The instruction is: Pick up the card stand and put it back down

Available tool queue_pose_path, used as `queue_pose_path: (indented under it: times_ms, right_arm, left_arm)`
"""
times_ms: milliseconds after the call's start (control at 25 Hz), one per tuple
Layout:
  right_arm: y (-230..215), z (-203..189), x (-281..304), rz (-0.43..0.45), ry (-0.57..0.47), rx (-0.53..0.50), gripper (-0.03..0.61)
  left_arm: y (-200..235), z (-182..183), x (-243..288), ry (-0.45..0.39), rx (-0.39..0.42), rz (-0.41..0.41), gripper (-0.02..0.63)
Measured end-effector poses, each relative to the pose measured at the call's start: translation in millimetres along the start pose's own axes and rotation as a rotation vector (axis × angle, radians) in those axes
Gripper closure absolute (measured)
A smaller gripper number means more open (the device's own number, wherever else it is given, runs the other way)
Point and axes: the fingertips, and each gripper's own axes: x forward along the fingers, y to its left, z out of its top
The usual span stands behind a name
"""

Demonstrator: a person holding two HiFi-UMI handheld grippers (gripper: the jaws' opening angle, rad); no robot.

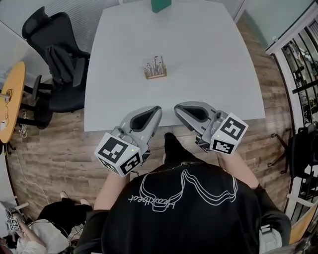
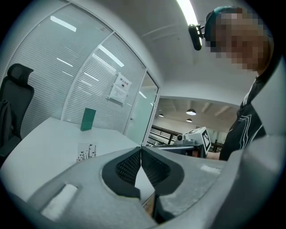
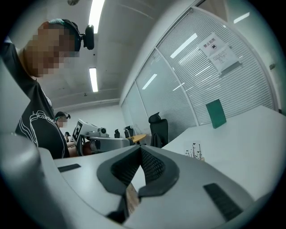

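Observation:
The card stand (image 1: 155, 68), a small wooden base with an upright printed card, stands on the white table (image 1: 198, 59) near its middle. It shows small in the left gripper view (image 2: 86, 151) and the right gripper view (image 3: 195, 151). My left gripper (image 1: 158, 110) and right gripper (image 1: 177, 108) hover side by side over the table's near edge, tips turned toward each other, well short of the stand. Both are shut with nothing between the pads; the tips meet in each gripper view, left (image 2: 141, 147) and right (image 3: 140, 148).
A green block (image 1: 160, 5) stands at the table's far edge. A black office chair (image 1: 55, 59) sits left of the table, beside a round wooden table (image 1: 12, 94). Railings (image 1: 303, 64) run along the right. Wood floor lies around the table.

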Motion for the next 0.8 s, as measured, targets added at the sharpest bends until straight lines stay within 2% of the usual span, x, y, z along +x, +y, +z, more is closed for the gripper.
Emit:
queue_pose_path:
  times_ms: [800]
  right_arm:
    - [10.4,-2.1,-9.3,-0.022,-0.002,-0.007,0.571]
  left_arm:
    - [-13.9,-6.8,-9.5,0.002,-0.004,-0.003,0.598]
